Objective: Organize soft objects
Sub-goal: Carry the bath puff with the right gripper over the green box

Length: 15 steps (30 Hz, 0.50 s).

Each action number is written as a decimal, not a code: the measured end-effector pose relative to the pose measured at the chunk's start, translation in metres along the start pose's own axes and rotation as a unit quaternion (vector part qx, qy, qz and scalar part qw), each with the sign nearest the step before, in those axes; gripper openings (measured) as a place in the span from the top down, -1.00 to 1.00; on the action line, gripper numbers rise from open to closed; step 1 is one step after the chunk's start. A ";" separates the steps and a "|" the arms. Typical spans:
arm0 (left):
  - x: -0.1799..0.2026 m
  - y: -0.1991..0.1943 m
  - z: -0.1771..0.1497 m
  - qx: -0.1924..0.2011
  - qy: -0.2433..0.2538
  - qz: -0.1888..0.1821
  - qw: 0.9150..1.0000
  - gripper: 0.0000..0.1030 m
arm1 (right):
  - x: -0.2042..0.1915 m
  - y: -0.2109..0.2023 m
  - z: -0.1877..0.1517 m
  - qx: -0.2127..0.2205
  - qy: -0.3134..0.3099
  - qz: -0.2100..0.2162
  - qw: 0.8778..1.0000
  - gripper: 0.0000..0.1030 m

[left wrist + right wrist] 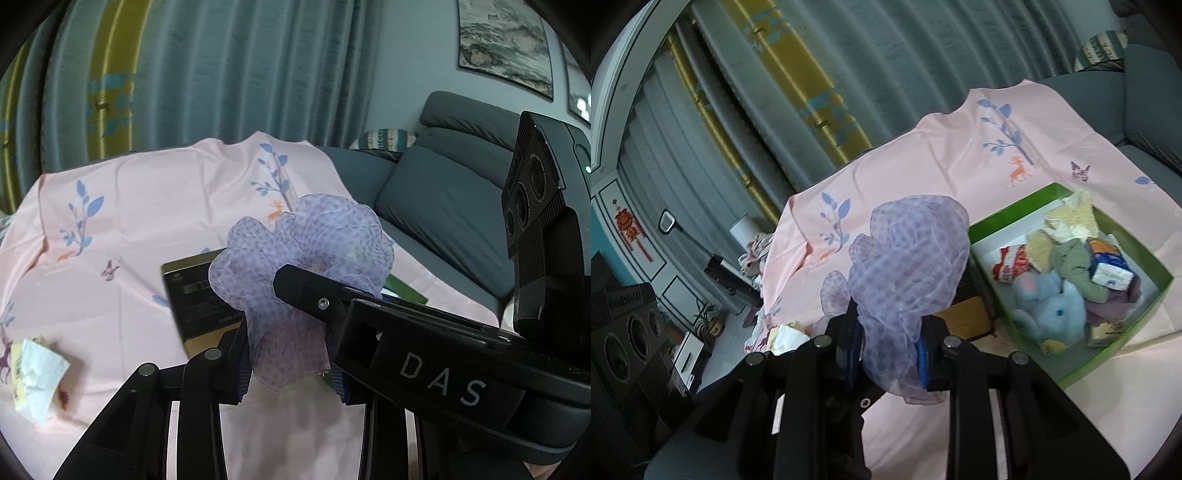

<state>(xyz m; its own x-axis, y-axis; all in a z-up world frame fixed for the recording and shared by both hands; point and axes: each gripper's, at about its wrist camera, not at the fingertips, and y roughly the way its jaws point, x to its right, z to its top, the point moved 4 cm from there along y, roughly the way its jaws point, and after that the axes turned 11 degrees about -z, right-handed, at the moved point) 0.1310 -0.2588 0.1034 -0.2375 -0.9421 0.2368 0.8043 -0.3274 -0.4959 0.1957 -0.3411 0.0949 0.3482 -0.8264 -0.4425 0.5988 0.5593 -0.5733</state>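
Over pink cloth (pixel 147 206), both jaws clamp the lilac scrunchie (pixel 295 266).

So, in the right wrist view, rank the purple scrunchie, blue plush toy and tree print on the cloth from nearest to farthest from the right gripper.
1. Purple scrunchie, clamped in the right gripper.
2. Blue plush toy, right of it, inside the green box.
3. Tree print, far end of the pink cloth.

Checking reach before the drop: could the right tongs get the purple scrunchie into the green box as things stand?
Probably yes. The right tongs grip the purple scrunchie, and the green box sits open-topped just to their right, nothing between; the left tongs pinch it too, though.
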 end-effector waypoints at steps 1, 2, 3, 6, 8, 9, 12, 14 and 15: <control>0.002 0.003 0.001 -0.002 0.002 -0.002 1.000 0.33 | 0.005 0.000 0.002 0.001 0.006 -0.002 1.000 0.50; 0.005 0.005 0.002 -0.003 0.004 -0.003 1.000 0.33 | 0.008 0.000 0.002 0.002 0.009 -0.003 1.000 0.50; 0.006 0.008 0.002 -0.004 0.005 -0.005 1.000 0.33 | 0.012 0.000 0.004 0.002 0.015 -0.005 1.000 0.50; 0.012 0.018 0.005 -0.009 0.010 -0.012 1.000 0.33 | 0.024 -0.001 0.007 0.006 0.029 -0.011 1.000 0.50; 0.017 0.026 0.007 -0.014 0.014 -0.017 1.000 0.33 | 0.031 -0.002 0.009 0.007 0.037 -0.014 0.999 0.50; 0.018 0.028 0.007 -0.015 0.015 -0.018 1.000 0.33 | 0.034 -0.002 0.010 0.007 0.040 -0.015 0.999 0.50; 0.025 0.037 0.009 -0.022 0.019 -0.022 0.999 0.33 | 0.043 -0.003 0.011 0.008 0.052 -0.020 0.998 0.50; 0.028 0.041 0.011 -0.026 0.021 -0.026 0.999 0.33 | 0.049 -0.004 0.013 0.009 0.058 -0.023 0.998 0.50; 0.029 0.044 0.012 -0.029 0.021 -0.027 0.999 0.33 | 0.052 -0.004 0.014 0.009 0.062 -0.026 0.998 0.50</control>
<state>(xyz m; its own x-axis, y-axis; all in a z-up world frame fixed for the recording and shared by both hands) 0.1657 -0.2997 0.0982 -0.3035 -0.9249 0.2291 0.7577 -0.3801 -0.5306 0.2214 -0.3870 0.0837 0.2260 -0.8391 -0.4948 0.6269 0.5141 -0.5855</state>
